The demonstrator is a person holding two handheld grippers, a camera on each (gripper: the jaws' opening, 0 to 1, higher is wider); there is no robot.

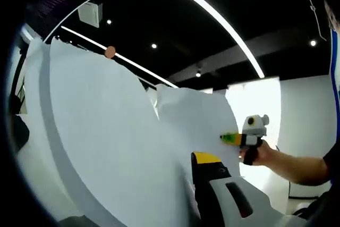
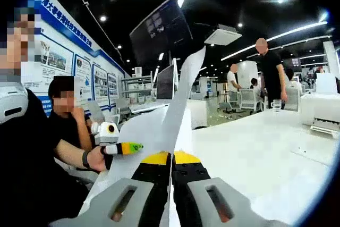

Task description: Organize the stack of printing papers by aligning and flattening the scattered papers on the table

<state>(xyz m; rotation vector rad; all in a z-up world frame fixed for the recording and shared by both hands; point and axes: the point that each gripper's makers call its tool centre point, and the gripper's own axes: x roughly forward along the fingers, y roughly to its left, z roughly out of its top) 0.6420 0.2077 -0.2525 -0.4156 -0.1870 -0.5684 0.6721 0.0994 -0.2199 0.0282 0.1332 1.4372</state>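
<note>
Item: printing papers [image 1: 106, 131], white sheets, which we are holding up off the white counter [image 2: 255, 147] between both tools.

Right tool [image 2: 171, 158]: in the right gripper view we are seeing its yellow-tipped jaws pressed together on the edge of the papers [image 2: 183, 94], which rise edge-on as a thin strip straight up from the jaws. It also appears in the left gripper view [image 1: 229, 138], at the far edge of the sheets.

Left tool [image 1: 204, 158]: in the left gripper view one yellow-tipped jaw is lying against the near face of the sheets; the other jaw is hidden behind them, so we are judging it closed on the papers, not seeing it. It also appears in the right gripper view [image 2: 130, 147], tip at the sheets' edge.

Step in hand, as we are judging it: lifting and squaring the gathered sheets.

Next move is calling for: lowering the sheets edge-down onto the counter, tapping edges even, then laying them flat.
</note>
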